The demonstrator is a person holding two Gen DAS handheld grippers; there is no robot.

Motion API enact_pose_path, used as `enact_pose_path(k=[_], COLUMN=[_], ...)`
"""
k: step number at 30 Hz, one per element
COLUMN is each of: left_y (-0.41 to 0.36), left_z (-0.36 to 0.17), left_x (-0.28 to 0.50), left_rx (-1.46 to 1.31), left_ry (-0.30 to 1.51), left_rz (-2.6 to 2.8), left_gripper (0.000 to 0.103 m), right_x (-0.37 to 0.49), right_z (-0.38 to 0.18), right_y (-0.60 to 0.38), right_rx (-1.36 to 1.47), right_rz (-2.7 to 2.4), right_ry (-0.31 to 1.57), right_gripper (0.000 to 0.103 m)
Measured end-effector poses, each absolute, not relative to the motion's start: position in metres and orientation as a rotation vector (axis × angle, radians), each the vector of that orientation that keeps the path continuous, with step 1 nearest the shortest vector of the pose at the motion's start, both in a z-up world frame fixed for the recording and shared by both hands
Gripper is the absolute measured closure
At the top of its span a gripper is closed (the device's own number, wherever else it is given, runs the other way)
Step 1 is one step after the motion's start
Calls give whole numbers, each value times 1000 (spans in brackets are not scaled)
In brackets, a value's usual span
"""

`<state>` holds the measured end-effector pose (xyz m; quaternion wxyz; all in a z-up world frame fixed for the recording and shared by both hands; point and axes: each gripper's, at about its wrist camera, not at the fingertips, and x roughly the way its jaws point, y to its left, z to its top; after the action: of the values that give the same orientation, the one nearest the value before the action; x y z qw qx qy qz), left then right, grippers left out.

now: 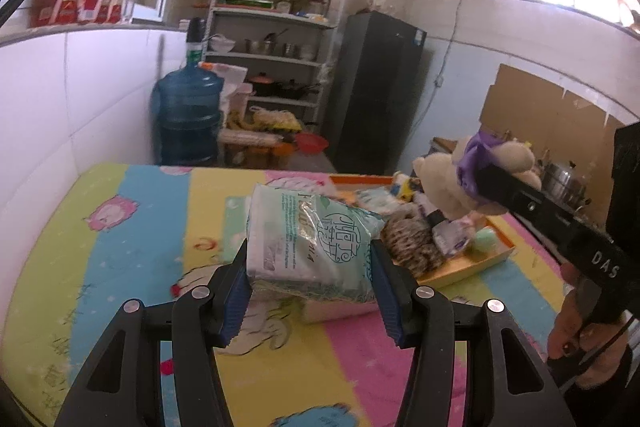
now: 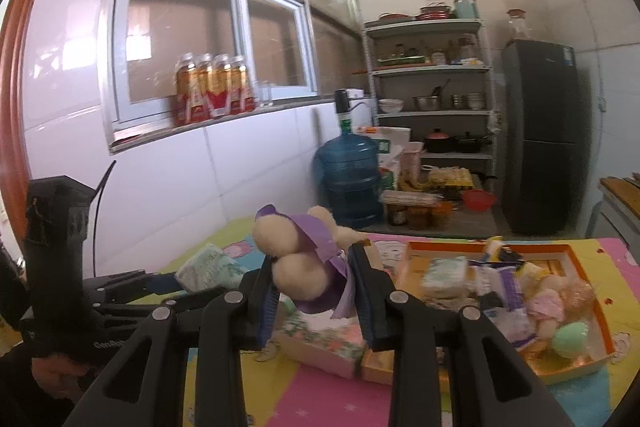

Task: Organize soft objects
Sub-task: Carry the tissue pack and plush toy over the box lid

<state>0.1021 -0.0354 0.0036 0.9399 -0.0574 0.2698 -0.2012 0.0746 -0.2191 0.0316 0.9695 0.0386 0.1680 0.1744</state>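
Observation:
My left gripper (image 1: 310, 291) is shut on a pale green tissue pack (image 1: 310, 239) and holds it above the colourful mat (image 1: 120, 247). The pack also shows in the right wrist view (image 2: 210, 265). My right gripper (image 2: 314, 301) is shut on a cream plush bear in a purple dress (image 2: 298, 255), lifted above the table. The bear also shows in the left wrist view (image 1: 476, 175), above the orange tray (image 1: 476, 273). The tray (image 2: 568, 367) holds several soft things: tissue packs, a doll (image 2: 554, 301) and a green ball (image 2: 570, 339).
A flat floral box (image 2: 320, 341) lies on the mat left of the tray. A white tiled wall (image 1: 60, 115) runs along the left. Behind the table stand a blue water jug (image 1: 188, 115), a shelf rack (image 1: 280, 47) and a dark fridge (image 1: 376, 95).

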Motion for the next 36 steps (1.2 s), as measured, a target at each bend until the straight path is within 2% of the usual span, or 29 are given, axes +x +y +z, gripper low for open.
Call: enact_pose_path(k=[17,36], left_y=[-130,-202], left_z=[9,-14], left_x=[127,173], left_rx=[-117,-111], left_ry=[522,576], left_rz=[-513,-487], left_gripper=[47,47], right_x=[61,90], right_z=[14,-12], right_y=[-325,-384], right_rx=[168,203], right_rz=[128,96], right_ry=[320,359], right_gripper=[70,70])
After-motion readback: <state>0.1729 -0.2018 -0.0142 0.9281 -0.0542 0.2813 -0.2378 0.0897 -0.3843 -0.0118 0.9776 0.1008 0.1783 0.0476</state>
